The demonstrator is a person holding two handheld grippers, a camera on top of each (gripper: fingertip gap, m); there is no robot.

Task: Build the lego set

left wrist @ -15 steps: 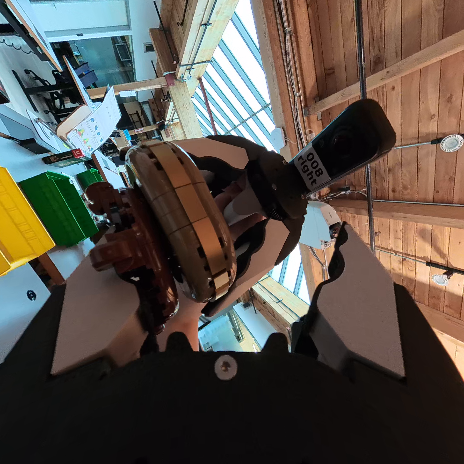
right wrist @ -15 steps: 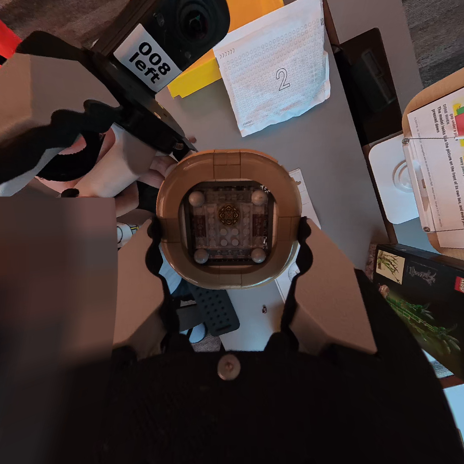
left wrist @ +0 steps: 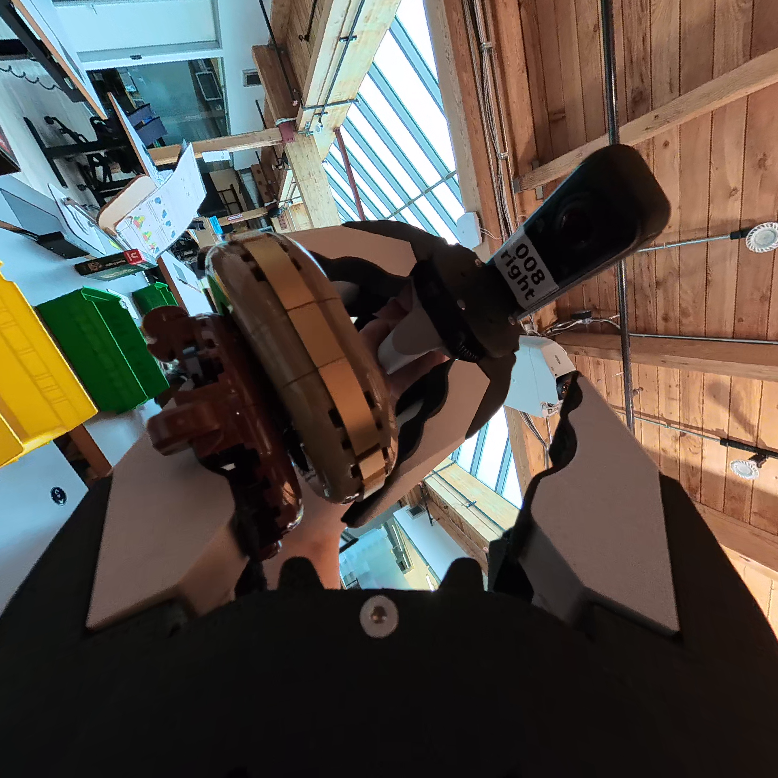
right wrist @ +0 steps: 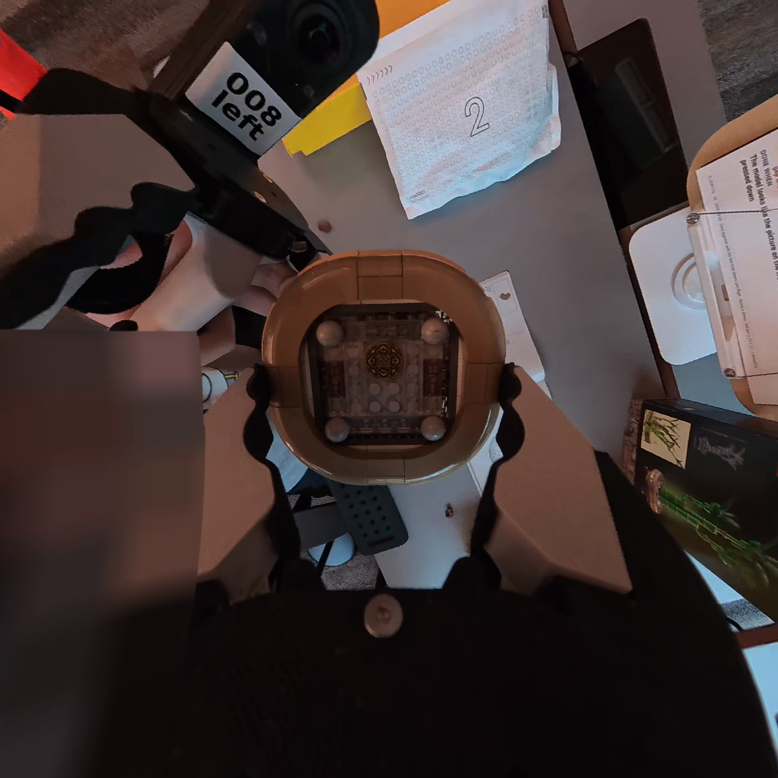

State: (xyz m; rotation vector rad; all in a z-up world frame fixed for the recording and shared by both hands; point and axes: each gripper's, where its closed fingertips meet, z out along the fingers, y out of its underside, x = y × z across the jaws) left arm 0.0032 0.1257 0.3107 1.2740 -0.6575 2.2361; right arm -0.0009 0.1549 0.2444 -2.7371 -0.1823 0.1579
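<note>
Lego pot [right wrist: 383,366] sits clamped in right tongs [right wrist: 381,379] (left tongs [left wrist: 404,454] spread wide).

model [right wrist: 383,366] between tool fingers [right wrist: 543,454], bag [right wrist: 463,105] beyond

pot [right wrist: 381,366] – glossy tan plastic | ceiling [left wrist: 694,105] – rough wood planks

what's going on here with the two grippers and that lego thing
A person is building a lego set with two handheld grippers. The right gripper is shut on the rounded tan lego pot, held up above the grey table with its underside facing the right wrist camera. The left gripper is wide open, one finger against the brown lego base attached to the pot.
</note>
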